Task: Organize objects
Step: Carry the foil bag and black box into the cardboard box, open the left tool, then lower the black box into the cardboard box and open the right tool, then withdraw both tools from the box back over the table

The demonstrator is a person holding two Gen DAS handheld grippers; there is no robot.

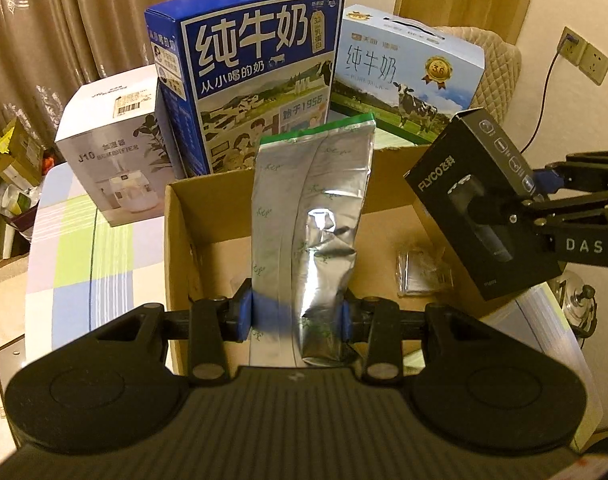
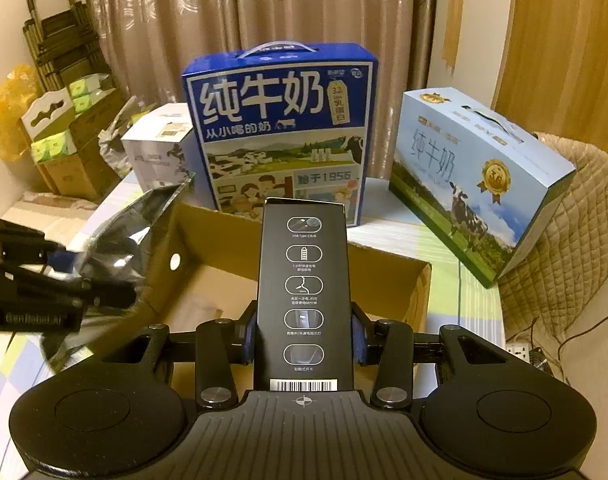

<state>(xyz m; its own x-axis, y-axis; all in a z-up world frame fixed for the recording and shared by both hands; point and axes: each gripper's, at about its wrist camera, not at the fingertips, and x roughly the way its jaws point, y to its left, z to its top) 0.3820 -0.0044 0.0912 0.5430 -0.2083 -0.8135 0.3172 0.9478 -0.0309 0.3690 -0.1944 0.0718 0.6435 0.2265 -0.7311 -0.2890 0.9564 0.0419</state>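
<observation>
My left gripper point(image 1: 298, 314) is shut on a silver foil pouch point(image 1: 310, 220) with a green top edge and holds it upright above the open cardboard box point(image 1: 180, 248). My right gripper point(image 2: 303, 338) is shut on a black FLYCO shaver box point(image 2: 304, 292) and holds it over the same cardboard box point(image 2: 388, 264). The shaver box also shows at the right of the left wrist view point(image 1: 484, 208), and the pouch at the left of the right wrist view point(image 2: 124, 240). A small flat silver packet point(image 1: 422, 274) lies on the box floor.
Behind the cardboard box stand a dark blue milk carton point(image 1: 256, 80), a light blue milk carton point(image 1: 408, 84) and a white humidifier box point(image 1: 112, 148), all on a checked cloth point(image 1: 72, 248). A quilted chair point(image 2: 564, 232) is at the right. Clutter sits at the far left point(image 2: 64, 128).
</observation>
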